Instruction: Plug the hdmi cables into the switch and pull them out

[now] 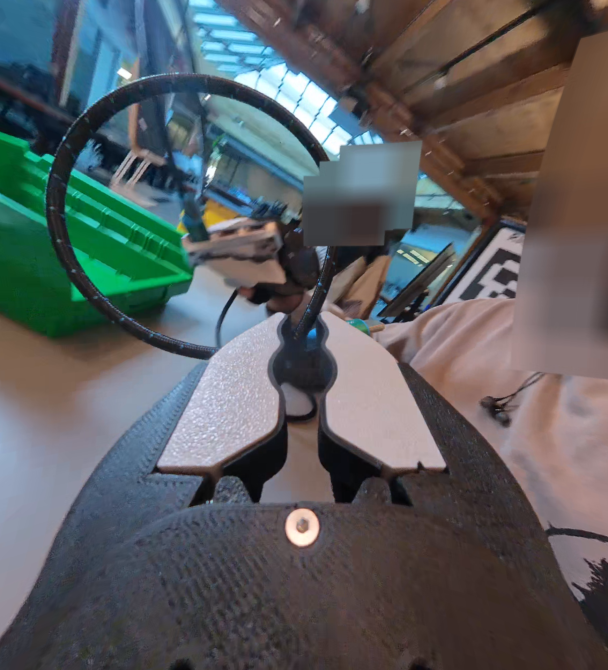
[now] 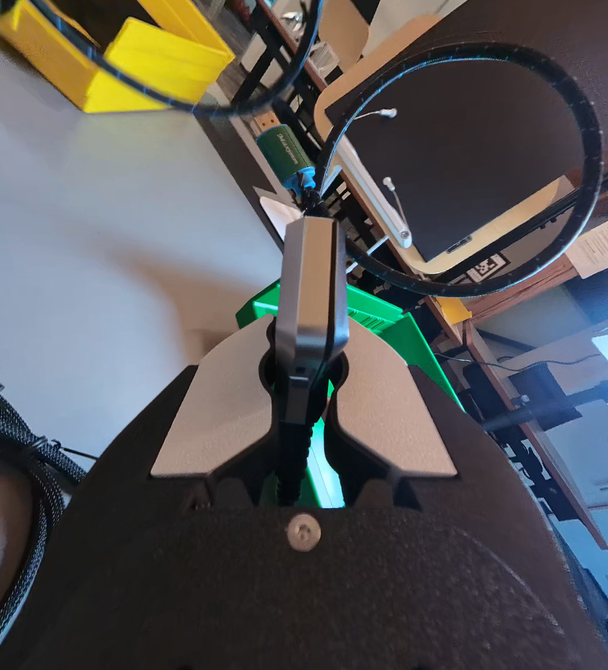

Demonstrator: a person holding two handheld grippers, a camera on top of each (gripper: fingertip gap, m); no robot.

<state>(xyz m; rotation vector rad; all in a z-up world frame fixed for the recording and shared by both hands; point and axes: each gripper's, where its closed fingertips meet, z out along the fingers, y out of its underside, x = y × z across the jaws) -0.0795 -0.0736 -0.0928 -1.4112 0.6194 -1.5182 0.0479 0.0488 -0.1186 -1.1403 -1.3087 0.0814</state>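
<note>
Grey-cased switch is clamped between the nearly closed fingers of the right tool, raised above the tabletop. A green-bodied HDMI plug hangs unplugged just beyond the switch. Left tool is closed on a black braided cable looping upward near the green bin.

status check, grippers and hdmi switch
Left gripper shut on braided cable. Right gripper shut on grey switch. Green plug loose, unplugged.
</note>
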